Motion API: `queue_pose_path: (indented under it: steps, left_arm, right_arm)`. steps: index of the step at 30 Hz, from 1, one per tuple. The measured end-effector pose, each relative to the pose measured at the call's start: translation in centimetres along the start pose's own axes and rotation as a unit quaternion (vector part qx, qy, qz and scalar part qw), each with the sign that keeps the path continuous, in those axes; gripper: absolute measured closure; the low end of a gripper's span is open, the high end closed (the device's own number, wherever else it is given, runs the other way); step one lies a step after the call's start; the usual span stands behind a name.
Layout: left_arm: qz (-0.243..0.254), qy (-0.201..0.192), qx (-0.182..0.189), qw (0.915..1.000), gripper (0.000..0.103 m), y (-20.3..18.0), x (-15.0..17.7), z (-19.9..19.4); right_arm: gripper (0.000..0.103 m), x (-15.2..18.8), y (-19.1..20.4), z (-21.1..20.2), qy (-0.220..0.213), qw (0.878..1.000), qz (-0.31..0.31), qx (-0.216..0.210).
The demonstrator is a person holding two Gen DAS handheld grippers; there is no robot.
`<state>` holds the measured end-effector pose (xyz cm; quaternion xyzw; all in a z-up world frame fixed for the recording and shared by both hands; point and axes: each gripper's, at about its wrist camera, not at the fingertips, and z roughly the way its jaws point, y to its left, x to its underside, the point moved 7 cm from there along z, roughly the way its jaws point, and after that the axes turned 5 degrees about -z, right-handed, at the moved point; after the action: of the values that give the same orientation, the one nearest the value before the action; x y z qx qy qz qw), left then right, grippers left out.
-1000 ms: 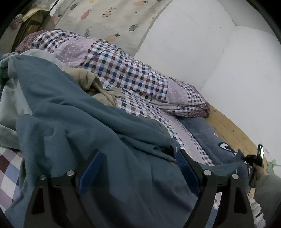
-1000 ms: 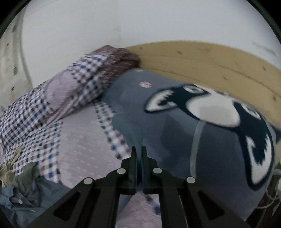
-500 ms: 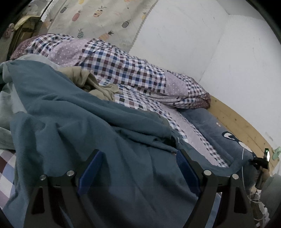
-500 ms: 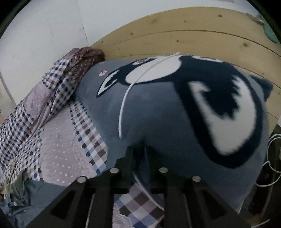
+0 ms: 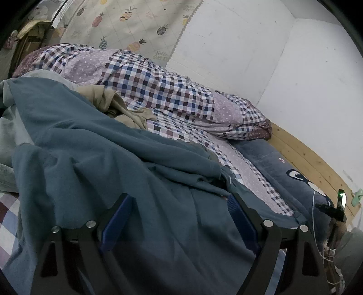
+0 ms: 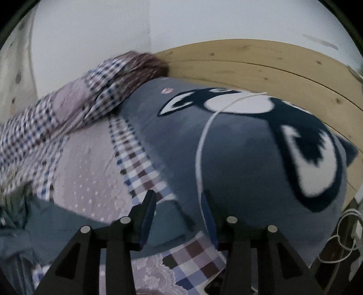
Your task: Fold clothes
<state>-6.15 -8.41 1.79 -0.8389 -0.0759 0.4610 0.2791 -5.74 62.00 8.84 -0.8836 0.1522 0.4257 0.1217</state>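
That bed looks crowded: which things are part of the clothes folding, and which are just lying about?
Part of the job:
- teal garment, spread on the bed
- beige garment, crumpled beyond it
- left gripper, open over the teal garment
- right gripper, jaws opening above the teal garment's corner

Just lying about:
- checked quilt
- grey cartoon pillow
- white cable
- wooden headboard

The pineapple curtain (image 5: 127, 20) carries small print reading "Hello", the rest illegible.

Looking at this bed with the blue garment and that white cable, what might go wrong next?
The right gripper, jaws opening, sits by the white cable on the raccoon pillow; it might snag that instead of the blue garment. The garment also overlaps a beige cloth, which may drag along.
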Motion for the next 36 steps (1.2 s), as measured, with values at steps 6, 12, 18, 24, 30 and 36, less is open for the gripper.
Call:
queue_pose_path:
  steps: [6,12,18,24,30,36]
  left_arm:
    - [0.001,0.001,0.001,1.0,0.014,-0.1,0.1,0.0]
    - [-0.005,-0.001,0.001,1.0,0.014,-0.1,-0.1,-0.1]
    - [-0.019,-0.009,0.003,0.9998,0.014,0.2,-0.8,-0.6]
    - [-0.033,-0.028,0.011,0.999,0.014,0.4,-2.0,-1.8]
    - [-0.055,-0.056,0.02,0.9967,0.014,1.2,-3.9,-3.7]
    - [-0.087,-0.076,0.025,0.993,0.014,2.8,-5.6,-5.1]
  right_arm:
    - [0.059,2.6,4.9,3.0,0.051,0.993,-0.108,-0.004]
    - [0.059,5.5,7.5,5.1,0.086,0.982,-0.166,0.009]
    - [0.059,5.6,8.8,2.5,0.073,0.99,-0.117,0.007]
    - [0.059,6.7,16.2,-2.4,0.055,0.988,-0.101,-0.102]
    - [0.059,8.7,27.7,-7.4,0.045,0.965,-0.112,-0.232]
    - [0.059,7.4,36.6,-9.3,0.043,0.94,-0.174,-0.289]
